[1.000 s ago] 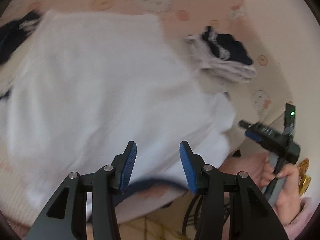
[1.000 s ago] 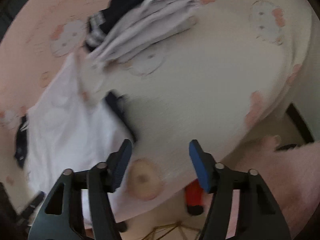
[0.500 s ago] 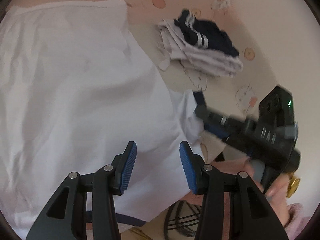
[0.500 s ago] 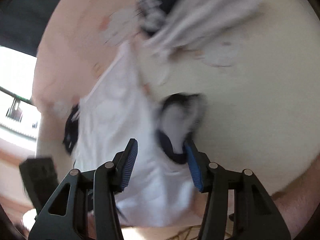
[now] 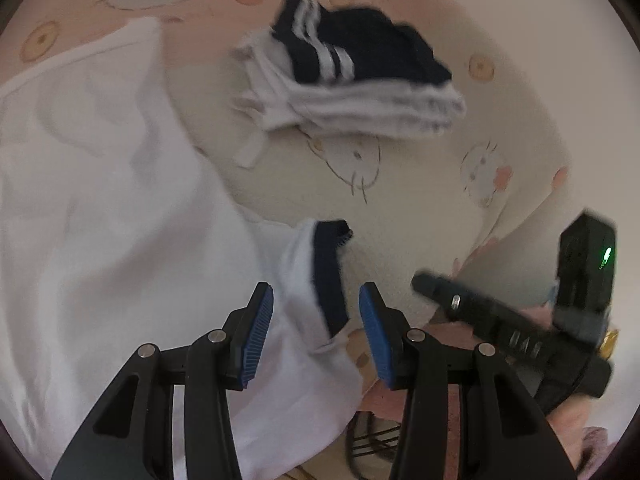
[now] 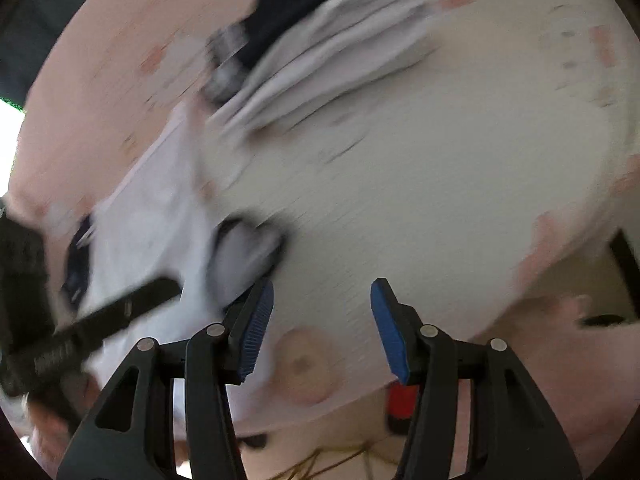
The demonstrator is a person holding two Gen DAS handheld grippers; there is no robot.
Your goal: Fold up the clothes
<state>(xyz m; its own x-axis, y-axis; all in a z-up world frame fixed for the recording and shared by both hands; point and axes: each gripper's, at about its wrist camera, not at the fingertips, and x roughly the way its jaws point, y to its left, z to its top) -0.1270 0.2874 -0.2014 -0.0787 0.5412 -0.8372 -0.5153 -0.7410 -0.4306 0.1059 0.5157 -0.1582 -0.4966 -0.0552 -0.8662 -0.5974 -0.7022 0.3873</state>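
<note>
Blue-padded, the left gripper (image 5: 316, 336) stands spread, the white shirt's (image 5: 100, 240) navy-trimmed sleeve (image 5: 328, 272) lying between its pads, ungrasped. Rightward, the right gripper (image 6: 322, 328) also gapes empty above the cartoon-print sheet (image 6: 440, 200), shirt just left. Folded clothes (image 5: 352, 84) rest beyond.

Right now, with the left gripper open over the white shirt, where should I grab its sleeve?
Grip the navy-trimmed cuff of the white shirt. It lies flat between the left gripper pads already, free edge toward the bare tablecloth. Probably come straight down and forward, pinching across the band.
</note>
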